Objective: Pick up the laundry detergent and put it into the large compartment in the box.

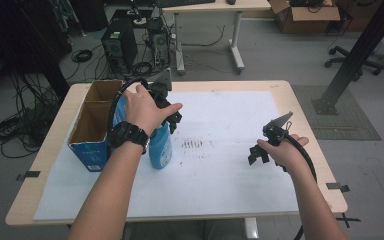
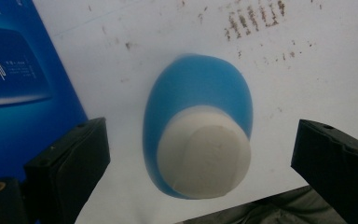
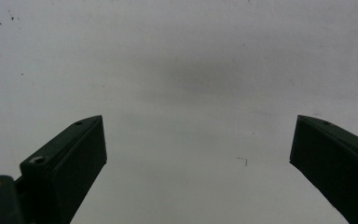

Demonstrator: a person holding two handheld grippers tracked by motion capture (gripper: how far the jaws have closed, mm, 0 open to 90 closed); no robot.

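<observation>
Item 1. Blue bottle (image 1: 160, 146) with white cap (image 2: 204, 156): stands upright on the white paper sheet (image 1: 230, 165) covering the worktop (image 1: 300, 100), just beside the blue cardboard box (image 1: 92, 150), at the box's 3 o'clock. Long axis vertical, running straight up toward the camera in the left claw view, cap uppermost.

Item 2. Left claw (image 2: 200, 154): released, jaws spread wide, poised directly above the bottle. In its own view the cap sits between the two jaws, slightly toward the 6 o'clock edge, touching neither. The coming move appears to turn on this alignment: a straight descent along the bottle's axis should bring the jaws to either side of the cap or neck. This is by far the nearer claw.

Item 3. Right claw (image 1: 258, 151): released, jaws wide apart, holding nothing. It hangs over bare paper, well apart from the bottle, at the bottle's 3 o'clock.

Item 4. View notes. The high view gives the bottle's upright stance and its nearness to the box, though the left hand (image 1: 142, 107) covers its top. The left claw view supplies the cap, its centring between the jaws, and the box's printed side. The right claw view (image 3: 198, 154) offers plain paper between its jaws.
</observation>
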